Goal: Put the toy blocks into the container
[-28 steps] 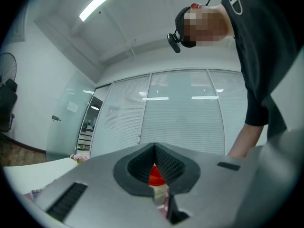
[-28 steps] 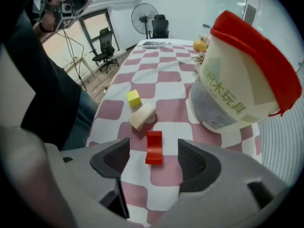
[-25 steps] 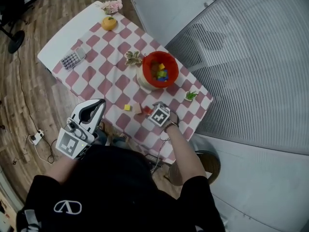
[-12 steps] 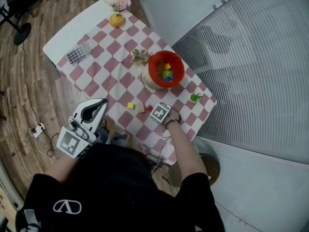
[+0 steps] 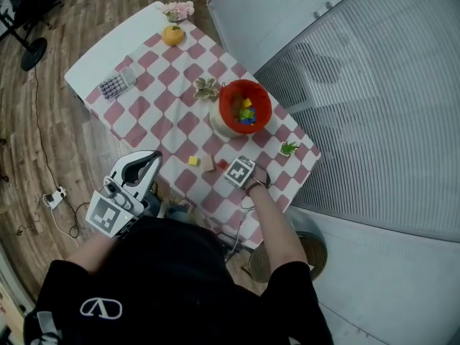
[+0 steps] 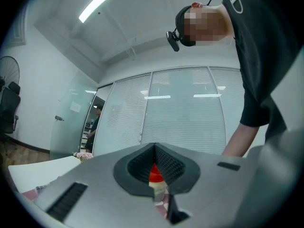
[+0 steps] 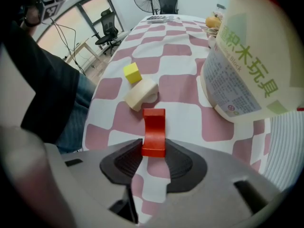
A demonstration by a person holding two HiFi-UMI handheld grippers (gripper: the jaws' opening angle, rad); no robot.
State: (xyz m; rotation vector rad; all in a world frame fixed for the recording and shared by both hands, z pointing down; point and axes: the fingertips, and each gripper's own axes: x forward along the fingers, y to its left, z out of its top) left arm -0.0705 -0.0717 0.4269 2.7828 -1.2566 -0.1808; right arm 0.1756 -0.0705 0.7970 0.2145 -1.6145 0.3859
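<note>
A red arch-shaped block (image 7: 153,132) stands on the checked tablecloth (image 5: 154,113), and my right gripper (image 7: 153,152) is shut on its lower end, pointing down. Its jaws have just been closing on that block. In the head view the right gripper (image 5: 233,169) is at the table's near edge, the red block (image 5: 222,164) just left of it. A cream block (image 7: 141,93) and a yellow cube (image 7: 132,72) lie just beyond. The red-rimmed container (image 5: 226,95) with several blocks inside stands further back. My left gripper (image 5: 147,157) is off the table's near-left side, held level, jaws together, empty.
A calculator (image 5: 115,86), an orange (image 5: 172,35) and pink flowers (image 5: 178,10) sit at the table's far end. Small plants (image 5: 206,88) (image 5: 289,148) flank the container. A stool (image 5: 309,246) stands beside the person; a glass wall runs along the right.
The right gripper has stayed over the red block at the table's near edge. The left gripper has kept its place. The head view has shifted slightly.
</note>
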